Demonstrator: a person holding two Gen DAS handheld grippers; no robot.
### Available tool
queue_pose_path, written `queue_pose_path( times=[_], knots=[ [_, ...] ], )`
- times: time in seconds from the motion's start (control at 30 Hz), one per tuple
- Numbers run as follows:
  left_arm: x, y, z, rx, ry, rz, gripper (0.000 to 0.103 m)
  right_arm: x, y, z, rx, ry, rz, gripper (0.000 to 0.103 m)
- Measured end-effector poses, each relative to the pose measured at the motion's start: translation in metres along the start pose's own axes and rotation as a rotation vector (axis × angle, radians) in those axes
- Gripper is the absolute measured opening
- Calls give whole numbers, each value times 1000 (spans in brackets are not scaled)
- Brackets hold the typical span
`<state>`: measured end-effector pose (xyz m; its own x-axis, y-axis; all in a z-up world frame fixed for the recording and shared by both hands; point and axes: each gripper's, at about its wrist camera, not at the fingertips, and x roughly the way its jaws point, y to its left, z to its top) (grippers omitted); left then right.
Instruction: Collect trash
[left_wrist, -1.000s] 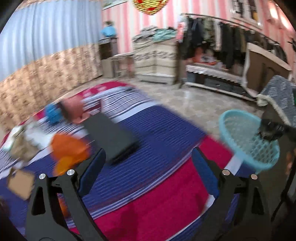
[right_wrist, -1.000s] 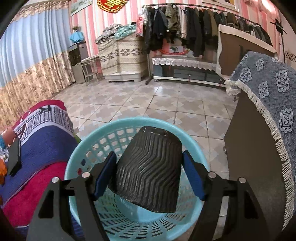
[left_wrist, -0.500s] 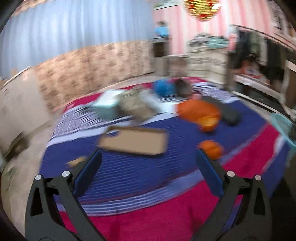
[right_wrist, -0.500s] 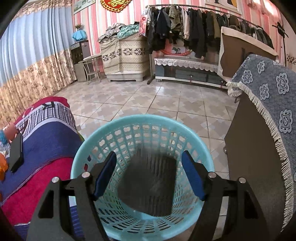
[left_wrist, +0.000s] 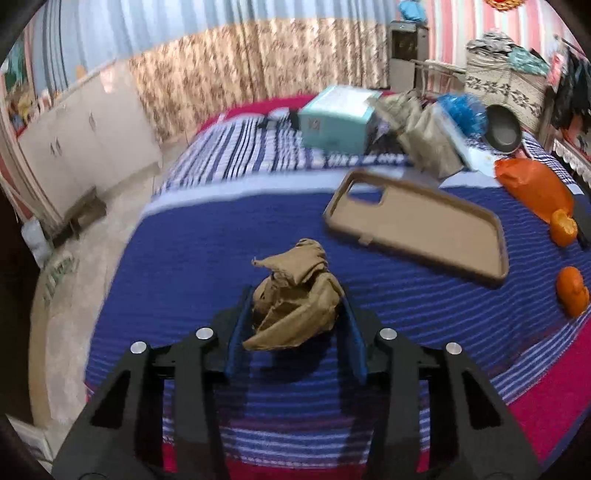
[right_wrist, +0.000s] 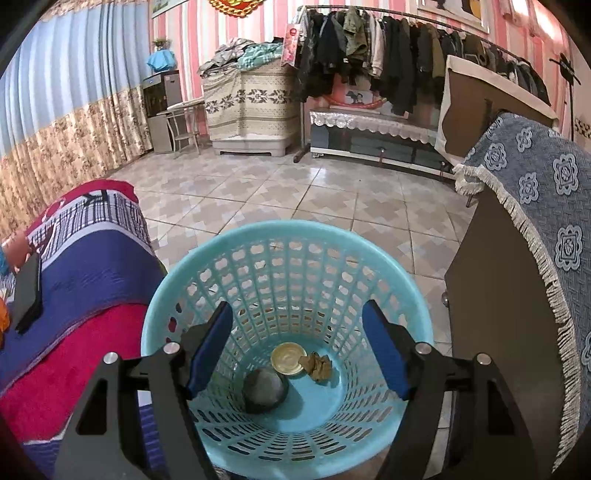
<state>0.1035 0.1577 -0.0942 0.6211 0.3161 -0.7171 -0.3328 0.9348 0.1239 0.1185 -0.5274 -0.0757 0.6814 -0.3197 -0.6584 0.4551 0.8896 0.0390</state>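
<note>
our left gripper (left_wrist: 295, 325) has just been closing its jaws, and the blue pads now press both sides of a crumpled brown paper wad (left_wrist: 295, 295) on the blue striped bedspread (left_wrist: 192, 258); its long axis runs away from us, twisted tip far. our right gripper (right_wrist: 297, 345) hangs with jaws apart and empty over the turquoise plastic lattice basket (right_wrist: 184, 273).

The left gripper (left_wrist: 293, 321), low in its frame, had just been closing, something pinched between its pads. The right gripper (right_wrist: 295, 347) stood wide apart, empty.
</note>
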Motion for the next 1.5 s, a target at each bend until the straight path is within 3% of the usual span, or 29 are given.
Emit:
queue_pose_path(
  times=[0.13, 0.27, 0.47, 0.57, 0.67, 0.77, 0.93, 1.0, 1.07, 1.13, 1.3, 1.5],
  knots=[
    [-23, -34, 20, 26, -78, -47, 43, 1, 0, 0, 0, 9, -1, 72],
    [-60, -110, 46, 98, -176, -204, 43, -2, 0, 0, -2, -1, -19, 88],
    [-104, -249, 59, 250, -260, -463, 43, -5, -8, 2, 2, -21, -44, 93],
    [-123, -323, 54, 326, -265, -594, 43, -8, -14, 2, 15, -37, -70, 96],
    [-131, -393, 40, 408, -241, -678, 43, -10, -25, 6, 46, -66, -117, 96],
    [-135, -465, 19, 508, -207, -734, 43, -14, -40, 9, 91, -91, -176, 97],
    [-149, -540, -11, 640, -224, -773, 43, -12, -66, 10, 184, -91, -194, 97],
    [-149, -554, -15, 667, -219, -785, 46, -9, -77, 10, 234, -77, -192, 97],
    [-148, -565, -17, 681, -202, -799, 56, -7, -85, 8, 266, -72, -187, 97],
    [-146, -566, -11, 668, -199, -790, 81, -5, -88, 8, 279, -71, -188, 97],
    [-142, -540, 3, 604, -215, -752, 91, -1, -81, 9, 266, -60, -180, 97],
    [-137, -467, 25, 491, -233, -670, 97, 0, -57, 10, 213, -57, -135, 97]
  ],
)
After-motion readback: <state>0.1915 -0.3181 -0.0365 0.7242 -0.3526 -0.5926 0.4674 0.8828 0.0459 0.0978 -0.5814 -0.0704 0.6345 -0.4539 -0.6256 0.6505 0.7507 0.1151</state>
